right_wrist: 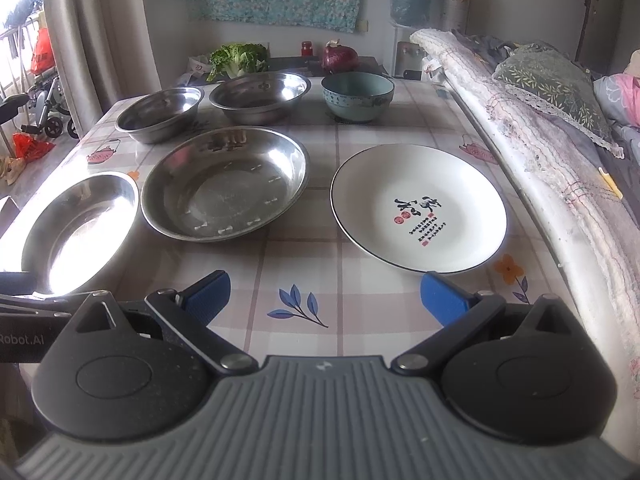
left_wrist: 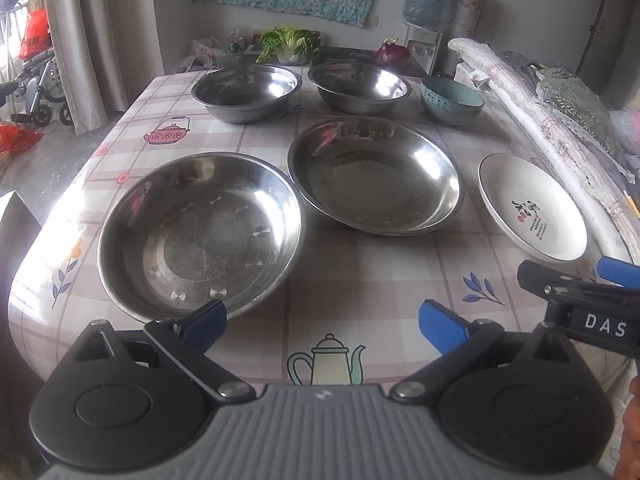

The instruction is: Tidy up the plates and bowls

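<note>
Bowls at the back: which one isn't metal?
The teal ceramic bowl, rightmost in the back row; the two steel bowls left of it are shiny metal.

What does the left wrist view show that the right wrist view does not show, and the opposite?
Only the left wrist view shows the near steel plate whole, and the right gripper entering at its right edge.

Only the right wrist view shows the white plate whole with its writing readable, and a small red jar at the back.

Both share the second steel plate, two steel bowls, the blue bowl, the green vegetable and the checked tablecloth. Each gripper is open and holds nothing; the left gripper is close to the near steel plate.
</note>
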Motion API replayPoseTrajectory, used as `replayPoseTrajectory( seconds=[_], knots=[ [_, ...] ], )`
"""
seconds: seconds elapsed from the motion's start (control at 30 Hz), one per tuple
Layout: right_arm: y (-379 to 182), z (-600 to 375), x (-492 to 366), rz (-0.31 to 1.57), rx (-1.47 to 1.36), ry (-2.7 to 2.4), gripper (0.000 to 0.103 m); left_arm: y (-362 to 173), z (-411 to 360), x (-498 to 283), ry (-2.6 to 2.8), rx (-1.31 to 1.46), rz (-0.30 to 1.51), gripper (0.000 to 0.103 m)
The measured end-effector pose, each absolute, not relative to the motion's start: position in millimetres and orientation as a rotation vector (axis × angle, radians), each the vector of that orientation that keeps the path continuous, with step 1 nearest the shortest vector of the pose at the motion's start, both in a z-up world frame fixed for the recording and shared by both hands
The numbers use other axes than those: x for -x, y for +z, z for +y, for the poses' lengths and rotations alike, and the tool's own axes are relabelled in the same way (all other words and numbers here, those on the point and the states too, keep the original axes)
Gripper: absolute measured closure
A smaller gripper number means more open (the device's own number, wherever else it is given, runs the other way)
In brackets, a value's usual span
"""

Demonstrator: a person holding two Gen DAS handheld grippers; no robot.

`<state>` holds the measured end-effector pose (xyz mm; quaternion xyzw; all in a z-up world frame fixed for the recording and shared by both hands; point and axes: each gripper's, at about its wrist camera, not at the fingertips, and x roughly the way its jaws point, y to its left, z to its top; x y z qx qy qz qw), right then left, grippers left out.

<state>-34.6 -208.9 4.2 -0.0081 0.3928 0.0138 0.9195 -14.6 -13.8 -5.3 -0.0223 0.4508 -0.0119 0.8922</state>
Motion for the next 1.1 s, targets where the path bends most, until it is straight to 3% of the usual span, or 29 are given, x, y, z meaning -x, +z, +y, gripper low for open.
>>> replayPoseTrajectory(
  seconds=[1.1],
  knots=[
    [11.2,-200.3,37.8,0.804,0.046,0.039,0.001,-3.0,-5.0,16.0,-0.003,0.054,0.921,0.000]
  ],
)
